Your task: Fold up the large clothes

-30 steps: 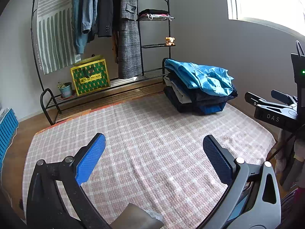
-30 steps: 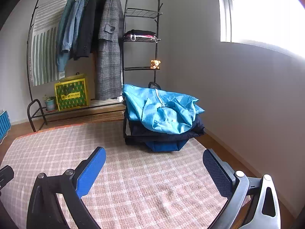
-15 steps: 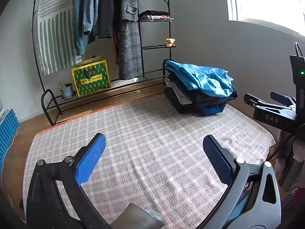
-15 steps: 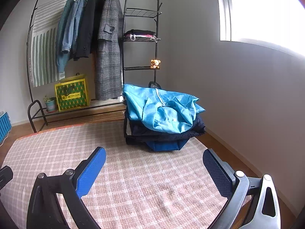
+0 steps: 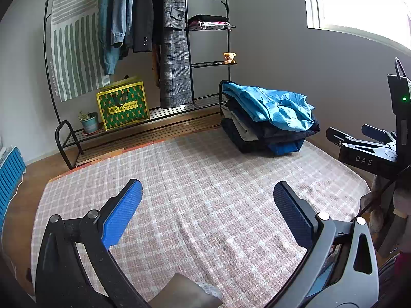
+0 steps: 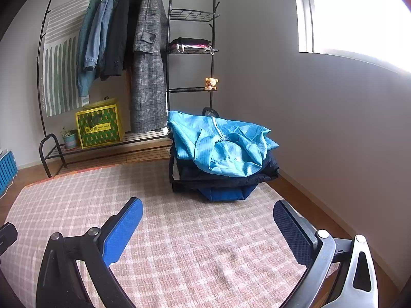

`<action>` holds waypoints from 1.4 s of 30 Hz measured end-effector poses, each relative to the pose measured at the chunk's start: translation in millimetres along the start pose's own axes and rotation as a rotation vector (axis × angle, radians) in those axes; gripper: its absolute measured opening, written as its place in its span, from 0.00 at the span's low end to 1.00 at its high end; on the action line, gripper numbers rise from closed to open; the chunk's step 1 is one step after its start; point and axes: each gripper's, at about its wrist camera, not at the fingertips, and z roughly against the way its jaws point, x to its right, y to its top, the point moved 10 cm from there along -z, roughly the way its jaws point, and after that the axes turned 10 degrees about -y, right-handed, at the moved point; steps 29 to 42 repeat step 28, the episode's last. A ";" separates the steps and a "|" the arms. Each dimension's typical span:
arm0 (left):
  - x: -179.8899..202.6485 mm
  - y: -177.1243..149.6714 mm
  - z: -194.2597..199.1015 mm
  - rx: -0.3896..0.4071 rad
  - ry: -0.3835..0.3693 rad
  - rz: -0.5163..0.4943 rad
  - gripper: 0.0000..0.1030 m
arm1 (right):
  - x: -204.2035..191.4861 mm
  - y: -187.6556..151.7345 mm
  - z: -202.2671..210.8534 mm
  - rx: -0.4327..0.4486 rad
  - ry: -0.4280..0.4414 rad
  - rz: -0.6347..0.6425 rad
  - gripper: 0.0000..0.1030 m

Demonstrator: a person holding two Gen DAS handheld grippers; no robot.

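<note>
**Right wrist view: both grippers empty, clothes stacked at the far corner**

Right wrist view shows the right gripper [image 6: 206,217] with its jaws spread wide and nothing between them, hovering over the checked rug [image 6: 179,251]. The left gripper [image 5: 206,206] is likewise spread and empty above the same rug; the right tool shows at the edge of its view.

The pile of clothes [image 6: 221,159] sits on the rug's far corner, near the wall and just in front of the clothes rack [image 6: 167,59]. A light blue jacket [image 6: 218,146] lies loosely on top — rumpled, not squared — over darker folded garments.

That top garment looks thin, soft and light, probably a little slick, so it should drape and slide rather than hold shape. A sensible hold would be one gripper at each shoulder or along the collar edge, pinching a single layer — otherwise the darker pieces beneath may drag along.
</note>
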 end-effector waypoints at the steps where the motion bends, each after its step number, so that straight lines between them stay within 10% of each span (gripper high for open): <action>1: 0.4 -0.4 0.1 0.000 0.000 0.001 1.00 | 0.4 -0.3 0.3 0.000 0.000 -0.001 1.00; 42: 2.7 4.1 2.2 0.006 0.014 0.007 1.00 | 0.0 -2.2 3.1 -0.001 0.003 0.004 1.00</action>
